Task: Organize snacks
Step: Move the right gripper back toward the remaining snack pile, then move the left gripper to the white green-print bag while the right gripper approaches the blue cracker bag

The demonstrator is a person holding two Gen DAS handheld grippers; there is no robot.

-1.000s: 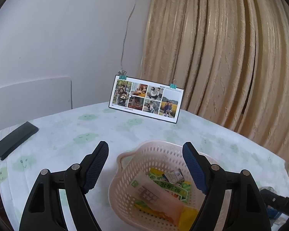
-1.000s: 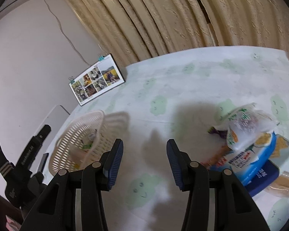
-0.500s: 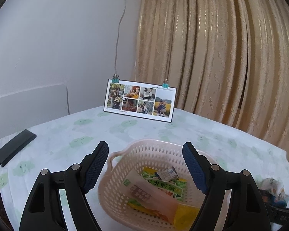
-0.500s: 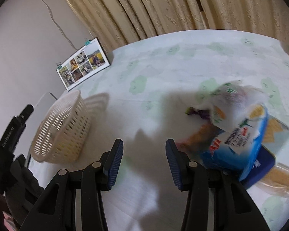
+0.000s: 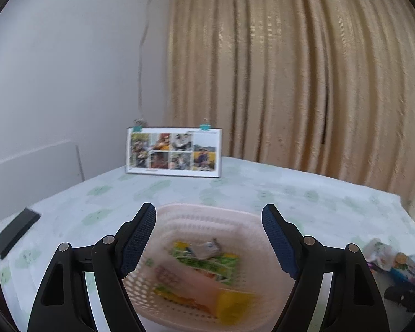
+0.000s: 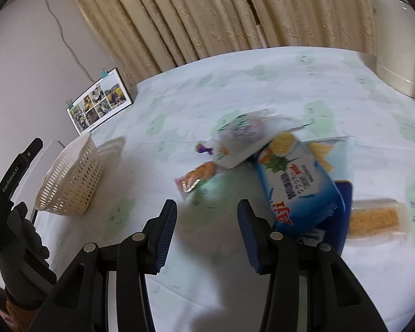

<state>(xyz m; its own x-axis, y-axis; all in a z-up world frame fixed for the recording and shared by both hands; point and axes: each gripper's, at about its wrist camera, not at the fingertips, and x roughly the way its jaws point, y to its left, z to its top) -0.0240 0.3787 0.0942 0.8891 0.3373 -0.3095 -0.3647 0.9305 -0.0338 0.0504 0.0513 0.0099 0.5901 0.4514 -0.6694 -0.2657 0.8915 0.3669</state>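
- A table covered in a white cloth with pale green cloud prints (image 6: 262,88) fills both wrist views, with beige curtains (image 5: 304,69) behind it.
- The left gripper (image 5: 209,221) hovers over a pink perforated basket (image 5: 179,213), its 2 blue-padded jaws spread wide and holding nothing.
- Inside the basket lie several snack packets (image 5: 207,260): green, yellow and pale pink wrappers, blurred.
- The right gripper (image 6: 207,215) is also parted and empty, held above bare cloth just beside a heap of loose snacks.
- The heap includes a blue bag (image 6: 298,188), a white pouch (image 6: 240,144) leaning on it, an orange-and-pink wrapper (image 6: 196,177) and a clear pack of golden biscuits (image 6: 376,218).
- From the right view, the basket (image 6: 72,182) sits well apart from the heap, to its left.
- A photo collage card (image 5: 174,152) stands upright near the curtains.
- A dark flat object (image 5: 15,232) lies at the table's left edge.
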